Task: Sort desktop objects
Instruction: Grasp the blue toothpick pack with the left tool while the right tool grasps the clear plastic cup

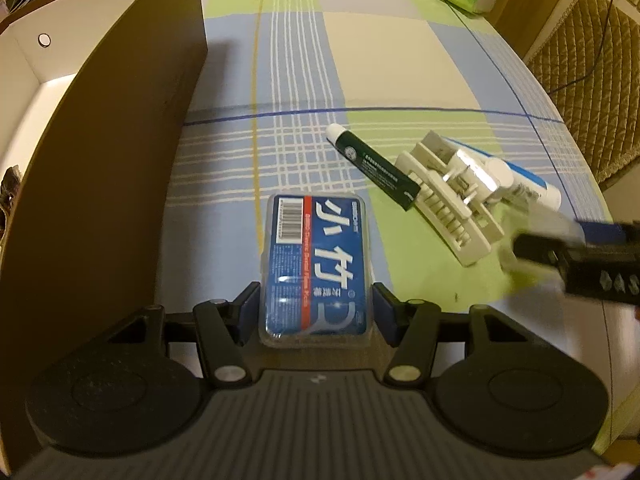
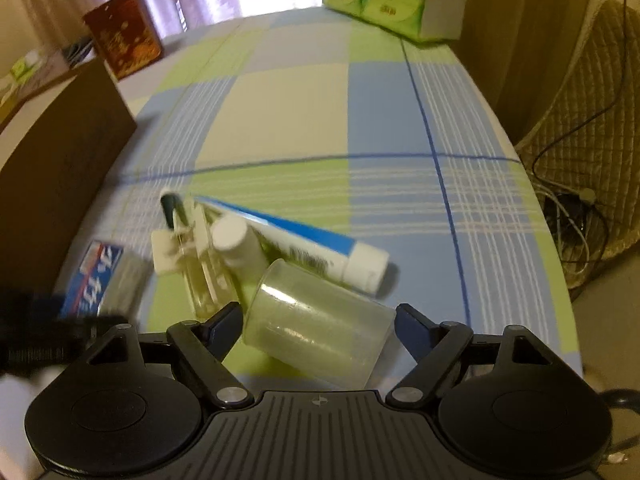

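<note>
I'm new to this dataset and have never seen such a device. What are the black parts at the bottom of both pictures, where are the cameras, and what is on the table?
The black parts are handheld two-finger grippers, one in each of a person's hands; each carries a camera looking forward along its fingers. One picture is from the left gripper, whose fingers flank a blue floss pick box on the checked tablecloth. The other is from the right gripper, open around a clear plastic cup lying on its side. Also on the cloth: a dark green tube, a white comb-like clip, a blue-and-white tube and a small white-capped bottle. A brown cardboard box stands at the left.
</note>
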A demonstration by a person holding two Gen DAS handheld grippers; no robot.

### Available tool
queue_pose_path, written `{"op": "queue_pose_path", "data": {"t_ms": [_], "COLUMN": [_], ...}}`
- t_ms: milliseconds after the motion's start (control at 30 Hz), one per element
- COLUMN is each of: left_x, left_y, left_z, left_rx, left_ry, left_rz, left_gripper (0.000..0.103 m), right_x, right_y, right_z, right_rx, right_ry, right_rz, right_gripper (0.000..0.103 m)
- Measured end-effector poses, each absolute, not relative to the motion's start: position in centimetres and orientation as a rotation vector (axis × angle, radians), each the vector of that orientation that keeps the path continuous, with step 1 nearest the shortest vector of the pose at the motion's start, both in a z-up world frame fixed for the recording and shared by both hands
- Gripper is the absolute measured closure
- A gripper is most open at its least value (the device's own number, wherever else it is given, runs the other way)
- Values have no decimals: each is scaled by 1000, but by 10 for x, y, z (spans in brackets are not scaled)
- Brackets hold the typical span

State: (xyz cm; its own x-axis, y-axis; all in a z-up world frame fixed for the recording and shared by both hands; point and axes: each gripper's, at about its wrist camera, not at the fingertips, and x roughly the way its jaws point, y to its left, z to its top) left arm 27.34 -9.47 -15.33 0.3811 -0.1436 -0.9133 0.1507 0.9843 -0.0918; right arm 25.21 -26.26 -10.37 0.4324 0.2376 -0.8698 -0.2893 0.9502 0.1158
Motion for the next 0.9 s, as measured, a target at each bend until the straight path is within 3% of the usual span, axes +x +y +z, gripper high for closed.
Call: {"op": "queue_pose_path", "data": {"t_ms": [167, 367, 500, 900], "left_x": [285, 283, 272, 236], "left_y": [-95, -100, -97, -99], "left_z": [-155, -156, -155, -153], "left_rx": [-15, 45, 32, 47], "left_ry": [1159, 1133, 1151, 1158], "left_rz": [-174, -159, -137, -121], "left_gripper": [42, 50, 51, 47], "right_x": [244, 238, 233, 236], "right_y": [-284, -301, -303, -293], "right_z": [-102, -101, -98, -98], "right_rx": [-89, -62, -19, -12], "right_ry": [1114, 1108, 1103, 1073], "right_rz": [388, 388, 366, 283], "right_gripper": [23, 21, 16, 16]}}
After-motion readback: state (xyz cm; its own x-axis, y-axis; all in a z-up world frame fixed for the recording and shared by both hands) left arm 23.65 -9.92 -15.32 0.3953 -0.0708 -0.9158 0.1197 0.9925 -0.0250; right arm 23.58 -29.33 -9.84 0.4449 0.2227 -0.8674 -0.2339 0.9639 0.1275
